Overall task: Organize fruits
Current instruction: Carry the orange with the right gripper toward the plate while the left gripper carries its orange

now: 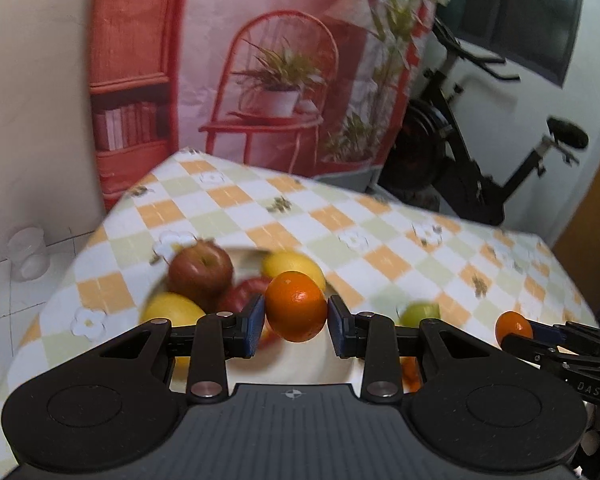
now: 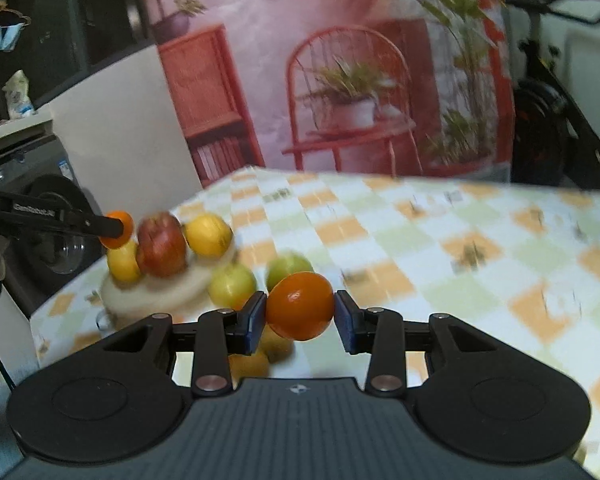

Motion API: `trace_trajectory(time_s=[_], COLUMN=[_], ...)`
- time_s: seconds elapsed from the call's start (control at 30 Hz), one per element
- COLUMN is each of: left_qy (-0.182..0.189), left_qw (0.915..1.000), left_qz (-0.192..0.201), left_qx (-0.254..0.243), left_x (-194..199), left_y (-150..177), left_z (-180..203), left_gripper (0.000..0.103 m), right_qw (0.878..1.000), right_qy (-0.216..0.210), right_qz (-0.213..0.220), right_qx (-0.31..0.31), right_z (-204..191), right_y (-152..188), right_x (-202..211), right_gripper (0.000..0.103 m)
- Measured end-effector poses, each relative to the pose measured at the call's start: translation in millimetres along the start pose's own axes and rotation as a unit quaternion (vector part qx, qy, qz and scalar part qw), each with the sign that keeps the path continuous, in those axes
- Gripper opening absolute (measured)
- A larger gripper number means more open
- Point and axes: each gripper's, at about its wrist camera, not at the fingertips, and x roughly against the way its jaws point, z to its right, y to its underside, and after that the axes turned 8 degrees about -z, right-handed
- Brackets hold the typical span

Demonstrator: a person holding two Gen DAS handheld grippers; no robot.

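Note:
My left gripper (image 1: 296, 319) is shut on an orange (image 1: 296, 300), held above a white plate (image 1: 312, 364). The plate carries a red apple (image 1: 201, 270), a second red apple (image 1: 244, 294) and two yellow fruits (image 1: 294, 265). My right gripper (image 2: 300, 318) is shut on another orange (image 2: 300, 304), lifted over the checked tablecloth (image 2: 460, 240). Two green fruits (image 2: 232, 286) lie on the cloth beside the plate (image 2: 152, 294), and one more orange fruit (image 2: 248, 364) lies under the right gripper's fingers. From the right wrist view, the left gripper (image 2: 116, 230) with its orange (image 2: 122, 219) hangs over the plate's left side.
A printed backdrop (image 1: 280, 80) of a red chair and plants hangs behind the table. An exercise bike (image 1: 480, 152) stands at the right, a washing machine (image 2: 56, 232) at the left. A clear plastic container (image 1: 26, 254) sits on the tiled floor. The table's far edge (image 1: 340, 184) is close.

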Motion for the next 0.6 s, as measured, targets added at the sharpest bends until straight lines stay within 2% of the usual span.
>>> trace_trajectory(time_s=[0.13, 0.3, 0.4, 0.5, 0.6], left_qy=[-0.003, -0.005, -0.008, 0.013, 0.007], left_qw=[0.9999, 0.9999, 1.0, 0.9995, 0.9987], left_qz=[0.014, 0.011, -0.001, -0.028, -0.044], left_qx=[0.006, 0.006, -0.006, -0.01, -0.024], left_x=[2.9, -11.0, -27.0, -47.2, -63.9], left_y=[-23.9, -51.4, -65.3, -72.3, -72.4], left_z=[-14.3, -29.6, -35.2, -40.0, -40.6], left_gripper=[0.036, 0.036, 0.036, 0.036, 0.036], right_qw=[0.999, 0.997, 0.995, 0.993, 0.991], right_qy=[-0.005, -0.018, -0.029, -0.036, -0.043], right_qz=[0.006, -0.011, -0.03, -0.048, -0.069], right_qx=[0.036, 0.077, 0.09, 0.1, 0.104], right_z=[-23.5, -49.9, -64.0, -73.0, -79.3], right_y=[-39.0, -68.8, -76.2, -75.9, -71.4], right_x=[-14.2, -52.0, -80.1, -103.4, -123.7], right_gripper=[0.04, 0.039, 0.039, 0.039, 0.039])
